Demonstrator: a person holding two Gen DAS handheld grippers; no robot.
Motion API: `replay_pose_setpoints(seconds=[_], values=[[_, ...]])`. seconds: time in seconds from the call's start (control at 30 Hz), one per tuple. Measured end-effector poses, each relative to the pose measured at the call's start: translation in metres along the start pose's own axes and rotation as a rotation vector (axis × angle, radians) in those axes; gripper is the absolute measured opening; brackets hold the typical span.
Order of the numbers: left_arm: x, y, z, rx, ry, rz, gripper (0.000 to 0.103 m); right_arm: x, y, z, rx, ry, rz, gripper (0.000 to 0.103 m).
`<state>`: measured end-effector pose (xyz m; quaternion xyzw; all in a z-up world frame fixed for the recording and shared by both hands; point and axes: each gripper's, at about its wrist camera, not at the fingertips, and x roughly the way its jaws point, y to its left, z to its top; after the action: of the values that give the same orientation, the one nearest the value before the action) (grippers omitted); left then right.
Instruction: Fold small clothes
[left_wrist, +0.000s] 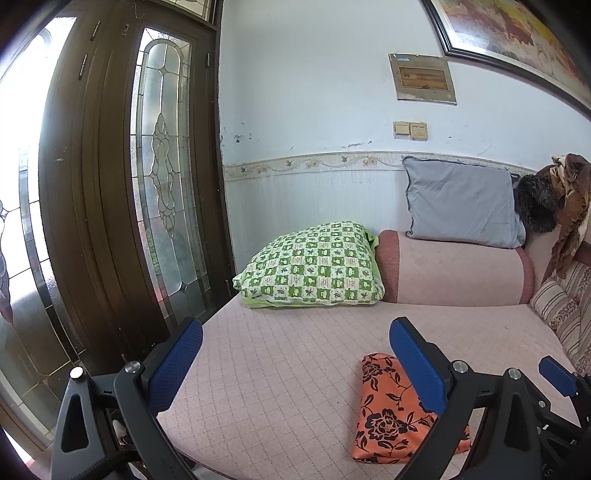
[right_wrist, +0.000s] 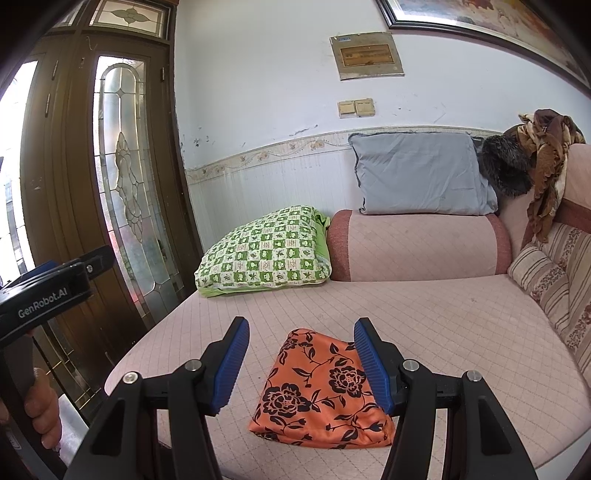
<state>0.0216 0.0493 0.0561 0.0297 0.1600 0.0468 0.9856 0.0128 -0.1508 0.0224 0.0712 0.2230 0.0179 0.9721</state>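
On sofa (right_wrist: 424, 325), folded cloth (right_wrist: 321, 387) lying light, soft, slippery; take at edge. Right hand-held gripper (right_wrist: 301, 363) hovering wide, left hand-held gripper (left_wrist: 295, 363) wide, both holding nothing.

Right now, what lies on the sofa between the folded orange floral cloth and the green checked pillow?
Nothing: in the right wrist view, only bare pink quilted sofa cover stretches from the orange floral cloth to the green checked pillow.
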Motion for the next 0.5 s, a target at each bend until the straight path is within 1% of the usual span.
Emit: replay_pose_setpoints(seconds=[0.5], values=[[0.005,-0.003,-0.003,0.016,0.002,-0.036,0.101,0.011,0.003,-0.001,-0.005,0.021,0.008,0.063]])
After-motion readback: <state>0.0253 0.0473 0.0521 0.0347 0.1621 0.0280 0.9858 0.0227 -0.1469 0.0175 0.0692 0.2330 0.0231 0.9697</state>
